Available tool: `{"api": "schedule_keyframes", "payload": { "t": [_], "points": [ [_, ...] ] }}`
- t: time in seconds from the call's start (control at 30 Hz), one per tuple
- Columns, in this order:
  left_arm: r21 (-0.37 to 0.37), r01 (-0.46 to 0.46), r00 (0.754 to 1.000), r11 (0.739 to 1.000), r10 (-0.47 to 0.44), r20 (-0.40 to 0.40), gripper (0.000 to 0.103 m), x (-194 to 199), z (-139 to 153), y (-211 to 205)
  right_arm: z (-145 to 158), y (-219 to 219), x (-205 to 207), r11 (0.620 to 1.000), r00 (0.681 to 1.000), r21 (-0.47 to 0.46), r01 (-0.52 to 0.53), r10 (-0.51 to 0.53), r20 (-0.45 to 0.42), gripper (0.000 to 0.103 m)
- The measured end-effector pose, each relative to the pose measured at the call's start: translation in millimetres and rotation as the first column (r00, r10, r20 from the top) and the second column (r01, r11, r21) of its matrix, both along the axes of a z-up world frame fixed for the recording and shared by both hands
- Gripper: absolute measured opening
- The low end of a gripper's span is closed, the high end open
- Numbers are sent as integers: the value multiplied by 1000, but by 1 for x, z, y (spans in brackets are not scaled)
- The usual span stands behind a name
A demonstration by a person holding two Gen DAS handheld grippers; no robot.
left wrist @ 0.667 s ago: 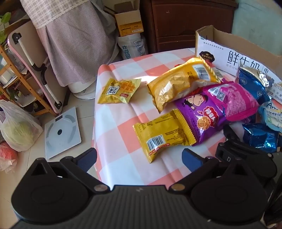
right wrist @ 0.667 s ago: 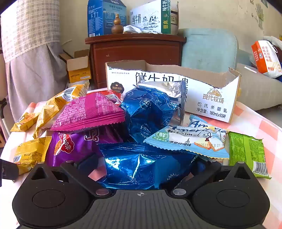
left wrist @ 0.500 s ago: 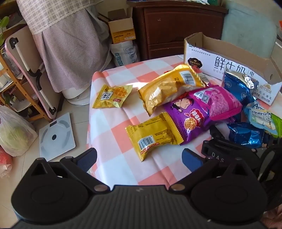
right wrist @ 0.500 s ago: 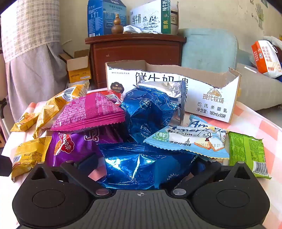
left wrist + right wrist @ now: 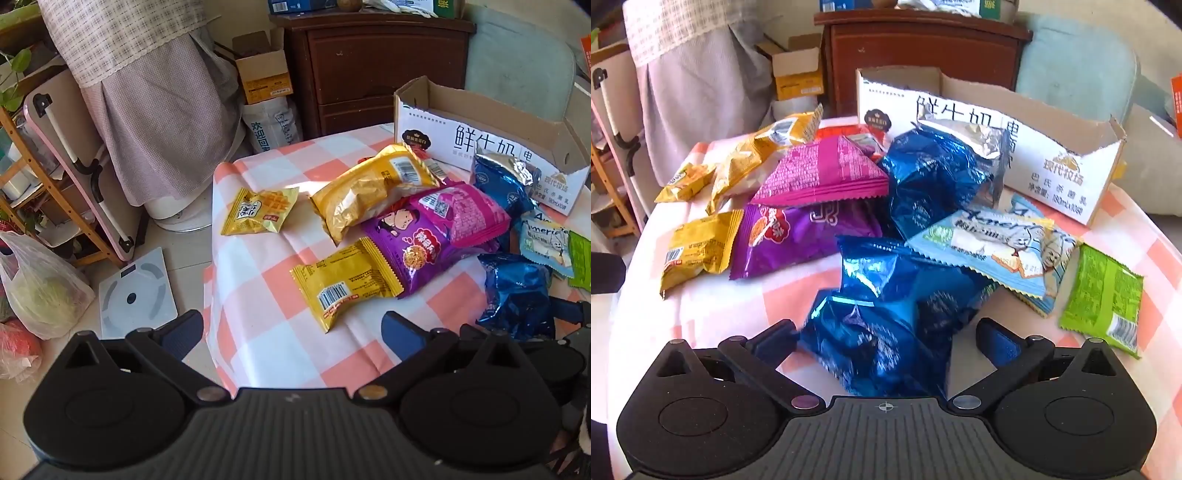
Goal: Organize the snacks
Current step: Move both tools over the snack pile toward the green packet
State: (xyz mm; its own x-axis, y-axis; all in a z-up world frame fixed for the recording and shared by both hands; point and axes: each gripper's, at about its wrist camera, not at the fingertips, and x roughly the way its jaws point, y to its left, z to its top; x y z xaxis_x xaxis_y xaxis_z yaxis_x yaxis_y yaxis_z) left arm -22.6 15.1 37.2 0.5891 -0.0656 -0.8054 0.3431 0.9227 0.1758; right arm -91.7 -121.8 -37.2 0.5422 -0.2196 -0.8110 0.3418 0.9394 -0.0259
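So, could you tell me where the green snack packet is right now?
In the right wrist view, the green snack packet lies flat on the checked tablecloth at far right, beside the light-blue packet.

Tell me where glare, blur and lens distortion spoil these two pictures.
Left wrist view: a sunlit patch washes out the tablecloth beside the big yellow bag; fisheye bends the room's edges. Right wrist view: the nearest blue packet is smeared with blur and shiny highlights.
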Motion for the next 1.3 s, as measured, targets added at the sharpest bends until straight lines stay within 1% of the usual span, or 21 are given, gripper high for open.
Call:
{"api": "schedule_keyframes", "payload": {
  "t": [0.07, 0.13, 0.27, 0.37, 0.5, 0.63, 0.73, 0.83, 0.93, 1.07, 1.17, 1.3],
  "points": [
    [3, -11, 1000, 1000, 11, -3, 102, -1, -1, 5, 3, 2, -2, 1000, 997, 8, 1, 0, -73, 103],
    [7, -18, 1000, 1000, 18, -11, 102, -1, -1, 7, 9, 5, -9, 1000, 996, -11, -15, 14, -89, 103],
    [33, -14, 1000, 999, 14, -14, 102, -2, 2, 9, 35, 7, -21, 998, 998, -39, -49, 48, -30, 103],
    [53, 1, 1000, 999, 0, -9, 102, -2, 7, 9, 54, 2, -24, 998, 998, -34, -57, 57, -17, 103],
    [55, 24, 1000, 998, -23, -10, 102, 0, 14, 5, 80, -8, -24, 997, 998, -52, -63, 64, 15, 103],
    [51, 49, 999, 997, -49, -9, 102, 4, 20, -2, 96, -21, -23, 998, 998, -42, -53, 54, 30, 103],
    [24, 41, 999, 999, -40, -11, 102, 5, 20, -6, 95, -25, -20, 998, 999, -39, -40, 41, 23, 103],
    [0, 32, 999, 999, -32, -32, 102, 5, 15, -12, 85, -30, -20, 1000, 1000, 4, 4, -4, 11, 103],
    [0, 31, 998, 1000, -31, -51, 102, 5, 7, -21, 79, -34, -19, 998, 999, 36, 53, -53, -4, 103],
    [11, 56, 997, 998, -55, -61, 102, 3, 1, -33, 76, -36, -16, 996, 996, 14, 90, -90, -16, 103],
    [21, 71, 996, 997, -70, -64, 102, 3, 0, -37, 77, -35, -14, 996, 996, 8, 89, -89, -7, 103],
    [17, 69, 996, 998, -67, -57, 102, 2, 1, -38, 79, -32, -13, 996, 997, -28, 83, -83, 0, 103]
  ]
}}
